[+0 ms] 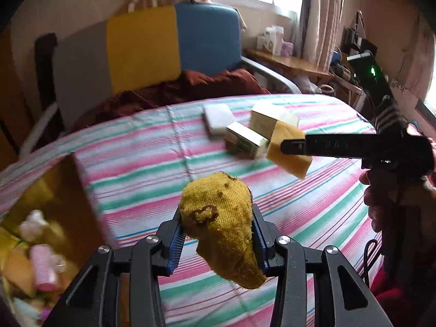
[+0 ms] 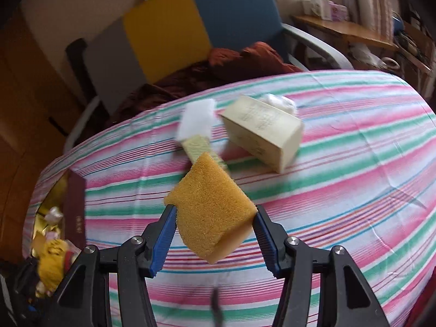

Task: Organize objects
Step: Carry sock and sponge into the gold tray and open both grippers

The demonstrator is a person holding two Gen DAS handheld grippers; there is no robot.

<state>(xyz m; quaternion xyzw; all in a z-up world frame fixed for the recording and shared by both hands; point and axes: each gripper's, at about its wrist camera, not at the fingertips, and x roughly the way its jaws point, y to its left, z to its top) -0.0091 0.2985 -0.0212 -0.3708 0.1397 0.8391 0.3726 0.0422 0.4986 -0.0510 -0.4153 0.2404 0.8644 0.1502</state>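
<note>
Clamped between the blue ribbed pads of the left claw (image 1: 218,234) is a mustard-yellow knitted cloth piece with brown stains (image 1: 218,226), lifted clear of the bed with the pink, green and white striped sheet (image 1: 299,231). Out to the right in that view, the right claw (image 2: 215,223) grips an orange-yellow rectangular sponge (image 2: 212,212) by its two side edges, tilted and also off the sheet; a person's hand (image 1: 381,199) holds that tool's black handle. Farther back on the bed lie a large cream cardboard box (image 2: 264,133), a smaller cream box with green print (image 1: 245,139) and a white foam block (image 1: 218,117), close together. At the bed's left edge stands an open dark red box with a gold lining (image 2: 76,212), already holding a pink cylinder (image 1: 43,269) and other small yellow and white items too blurred to tell.
</note>
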